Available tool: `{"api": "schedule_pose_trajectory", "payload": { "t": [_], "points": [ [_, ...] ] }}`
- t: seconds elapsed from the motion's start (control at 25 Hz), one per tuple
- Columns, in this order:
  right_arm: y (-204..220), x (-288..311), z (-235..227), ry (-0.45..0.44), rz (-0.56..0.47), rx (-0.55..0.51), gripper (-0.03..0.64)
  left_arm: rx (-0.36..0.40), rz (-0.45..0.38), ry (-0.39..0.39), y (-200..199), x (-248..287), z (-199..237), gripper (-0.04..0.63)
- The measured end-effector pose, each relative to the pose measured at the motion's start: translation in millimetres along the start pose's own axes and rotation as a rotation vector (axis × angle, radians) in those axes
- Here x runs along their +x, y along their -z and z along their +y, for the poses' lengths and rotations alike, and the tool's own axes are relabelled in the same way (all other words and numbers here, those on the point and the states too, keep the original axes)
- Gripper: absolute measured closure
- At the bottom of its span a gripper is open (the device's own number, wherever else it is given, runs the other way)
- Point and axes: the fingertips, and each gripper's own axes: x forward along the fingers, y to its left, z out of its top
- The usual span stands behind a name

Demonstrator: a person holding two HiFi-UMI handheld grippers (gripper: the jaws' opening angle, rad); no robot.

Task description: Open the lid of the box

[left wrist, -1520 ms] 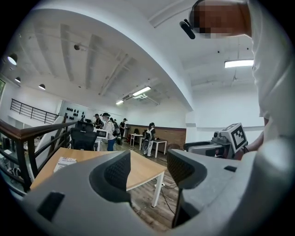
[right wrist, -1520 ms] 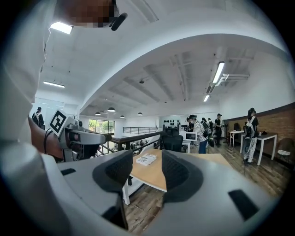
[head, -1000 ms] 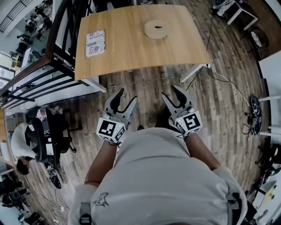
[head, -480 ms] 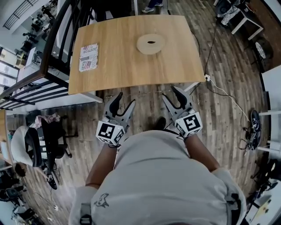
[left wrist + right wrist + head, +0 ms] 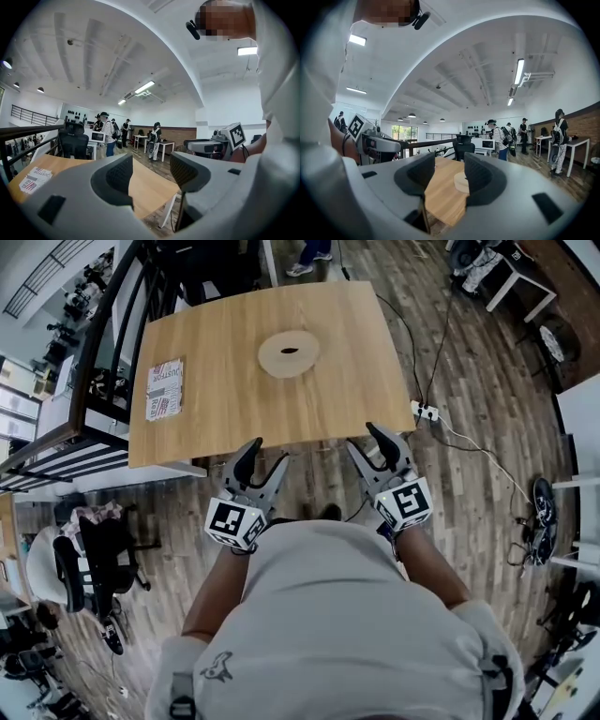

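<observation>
Red-and-white leaflet (image 5: 164, 401), heading reads "JUSTFOR", smaller print illegible

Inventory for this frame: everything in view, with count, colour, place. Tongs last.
table: 1, light wood top, white legs, just ahead of the person
round box: 1, tan with a dark spot on top, on the table, right of centre
printed sheet: 1, white with red print, by the table's left edge
power strip: 1, white, on the floor off the table's near right corner
railing: 1, black, along the table's left side
office chair: 1, black, on the floor at left
bystanders: several, mixed clothing, far across the room
shirt: 1, light grey, on the person
left tongs: 1, grey, open and empty, near the table's near edge
right tongs: 1, grey, open and empty, near the table's near edge
</observation>
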Motion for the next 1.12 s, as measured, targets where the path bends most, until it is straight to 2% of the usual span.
{"api": "schedule_pose_trajectory", "payload": {
  "t": [0.28, 0.56, 0.84, 1.12],
  "points": [
    [-3.1, -2.8, -35.4, 0.017, 0.005, -0.015, 0.411, 0.009, -0.008, 0.037, -3.3, 29.4, -7.5, 0.357],
    [0.7, 19.3, -56.5, 0.029, 0.033, -0.036, 0.411, -0.012, 0.001, 0.052, 8.1, 55.2, 18.1, 0.357],
    [6.4, 70.1, -79.3, 0.016, 0.063, -0.045, 0.413, -0.015, 0.012, 0.075, 9.3, 92.0, 63.9, 0.357],
    [8.7, 145.4, -108.2, 0.021, 0.096, -0.069, 0.413, -0.023, 0.048, 0.104, 14.5, 126.6, 133.2, 0.344]
  ]
}}
